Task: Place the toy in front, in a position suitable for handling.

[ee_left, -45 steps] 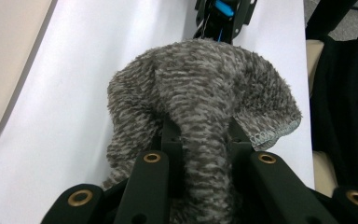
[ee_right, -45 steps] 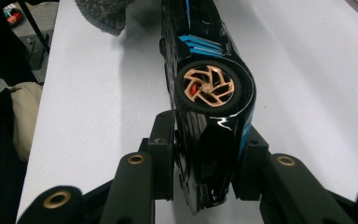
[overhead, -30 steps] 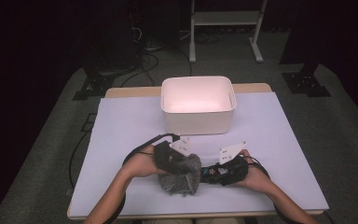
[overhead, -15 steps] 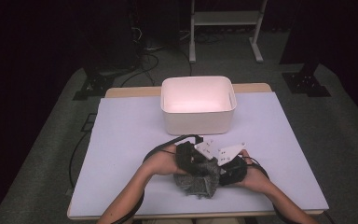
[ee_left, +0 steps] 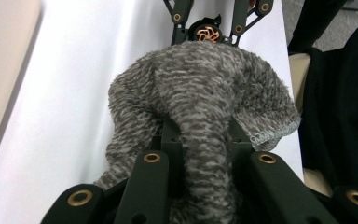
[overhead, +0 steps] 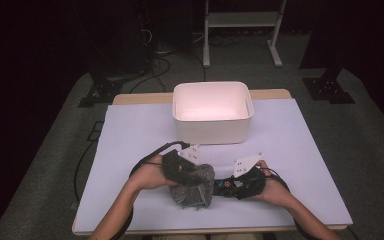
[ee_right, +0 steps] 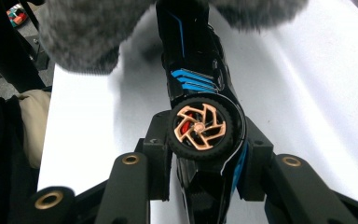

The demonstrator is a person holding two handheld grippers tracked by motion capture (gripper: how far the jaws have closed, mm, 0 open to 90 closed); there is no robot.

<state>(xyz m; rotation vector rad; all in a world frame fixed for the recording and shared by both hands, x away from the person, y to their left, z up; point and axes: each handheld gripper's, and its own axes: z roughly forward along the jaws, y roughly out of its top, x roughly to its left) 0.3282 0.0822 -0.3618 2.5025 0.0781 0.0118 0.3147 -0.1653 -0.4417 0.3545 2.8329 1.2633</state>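
While my left gripper [ee_left: 200,154] clamps the grey fuzzy cloth [overhead: 194,186] at lower centre and my right gripper [ee_right: 200,158] pinches the black-and-blue toy car [ee_right: 200,84] by its rear wheel, rubbing may roll that wheel and slip the car free.

A: Overhead light is falling hard on the white sheet [overhead: 300,150] and the bin [overhead: 213,112]; the bin's inside is glowing pinkish, nearly blown out. Surrounding floor is sinking into darkness.

B: High view is looking soft and grainy. In the right gripper view, the grey cloth [ee_right: 84,32] at the top edge is blurring out of focus (too close to the lens), while the toy's wheel [ee_right: 200,125] is staying sharp.

A: Left gripper view is showing the cloth fibres crisply, with soft shadow beneath.
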